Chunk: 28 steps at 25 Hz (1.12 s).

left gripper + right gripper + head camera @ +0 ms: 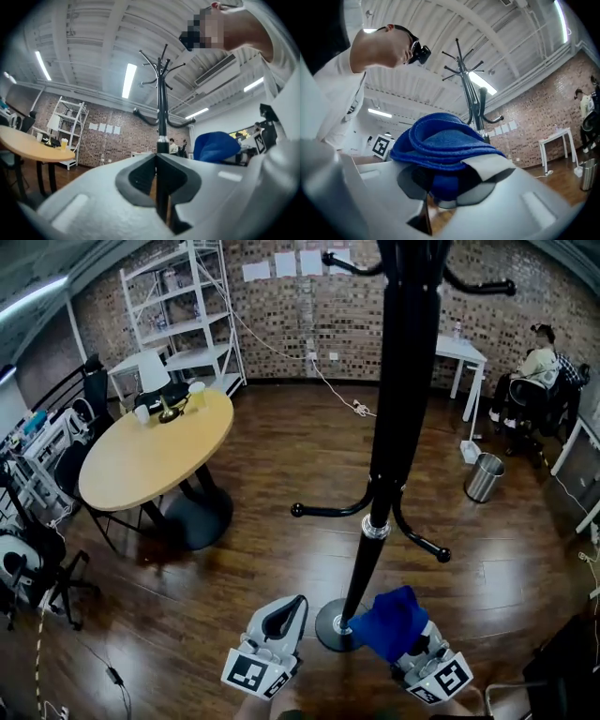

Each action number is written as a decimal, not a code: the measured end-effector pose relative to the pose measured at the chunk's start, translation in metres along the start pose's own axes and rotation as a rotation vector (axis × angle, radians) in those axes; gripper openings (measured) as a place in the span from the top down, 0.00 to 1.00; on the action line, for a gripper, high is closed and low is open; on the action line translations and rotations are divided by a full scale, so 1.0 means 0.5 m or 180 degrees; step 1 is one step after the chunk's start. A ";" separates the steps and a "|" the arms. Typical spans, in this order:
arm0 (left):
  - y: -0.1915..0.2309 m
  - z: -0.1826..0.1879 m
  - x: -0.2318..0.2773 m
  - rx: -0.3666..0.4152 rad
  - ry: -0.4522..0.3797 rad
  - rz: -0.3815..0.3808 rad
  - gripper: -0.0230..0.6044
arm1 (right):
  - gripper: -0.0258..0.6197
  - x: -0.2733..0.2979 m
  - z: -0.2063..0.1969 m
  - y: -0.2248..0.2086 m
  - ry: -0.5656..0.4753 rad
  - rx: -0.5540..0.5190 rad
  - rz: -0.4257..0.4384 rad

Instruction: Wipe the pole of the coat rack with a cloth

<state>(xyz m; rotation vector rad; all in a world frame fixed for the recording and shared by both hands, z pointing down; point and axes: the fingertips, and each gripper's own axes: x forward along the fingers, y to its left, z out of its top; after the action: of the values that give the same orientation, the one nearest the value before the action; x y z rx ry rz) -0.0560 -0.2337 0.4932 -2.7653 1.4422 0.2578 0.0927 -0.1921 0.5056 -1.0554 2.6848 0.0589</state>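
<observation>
blue cloth (440,145) is bunched in the right claw (449,190). its jaws are pinched narrow on the folds, and most of the fabric is heaped above and ahead of the tips. the pole (394,409) of the coat rack (328,512) rises just ahead and to the left of this claw. the cloth lies close by the pole's low end near the base (330,626), though i cannot tell whether it touches.

to wipe well, i judge the loose heap should be pressed flat against the pole with the pinch kept firm. it can then run along the length in long strokes, turning around the shaft so that no side is missed, with care at the lower hooks.

the left claw (157,161) has its jaws drawn together with nothing between them. the pole shows beyond its tips, to its right, probably apart from it. it could steady the rack if the rack rocks.
</observation>
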 end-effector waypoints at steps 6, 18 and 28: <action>-0.131 0.314 -0.036 -0.0079 0.0389 -0.0343 0.96 | 0.81 -0.010 0.333 0.069 0.0250 0.0388 -0.0247; -0.279 0.628 -0.219 0.0214 0.0347 -0.0384 0.96 | 0.81 -0.135 0.688 0.269 0.0204 0.0208 -0.0394; -0.522 0.719 -0.426 0.0088 0.0069 -0.0380 0.96 | 0.81 -0.371 0.828 0.445 0.0233 0.0112 -0.0402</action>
<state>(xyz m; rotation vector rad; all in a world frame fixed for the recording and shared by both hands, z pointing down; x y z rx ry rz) -0.0132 0.1206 0.1539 -2.8271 1.2685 0.2046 0.1646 0.1490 0.1397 -1.2360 2.6657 -0.0511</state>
